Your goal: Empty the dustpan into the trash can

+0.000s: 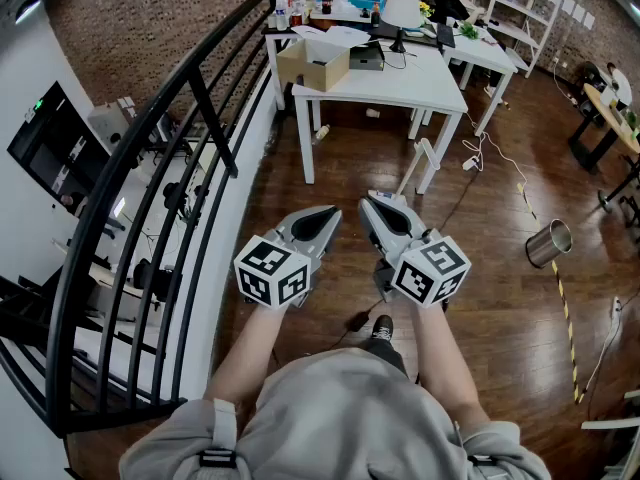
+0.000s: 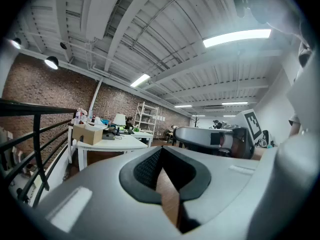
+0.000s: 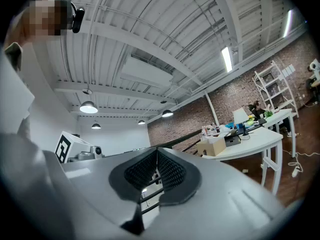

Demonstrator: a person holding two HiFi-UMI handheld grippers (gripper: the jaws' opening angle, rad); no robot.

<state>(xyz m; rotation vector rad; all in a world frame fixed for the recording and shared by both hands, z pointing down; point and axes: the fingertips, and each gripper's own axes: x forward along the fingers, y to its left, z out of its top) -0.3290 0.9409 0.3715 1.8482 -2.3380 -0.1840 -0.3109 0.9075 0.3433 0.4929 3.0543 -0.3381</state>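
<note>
Black railing (image 1: 150, 168) to the left, white table (image 1: 400, 86) ahead; both forearms stretched forward, level, side by side; left gripper (image 1: 330, 213) and right gripper (image 1: 376, 204) clenched shut, empty; metal trash can (image 1: 548, 242) on the floor, well off right.
</note>
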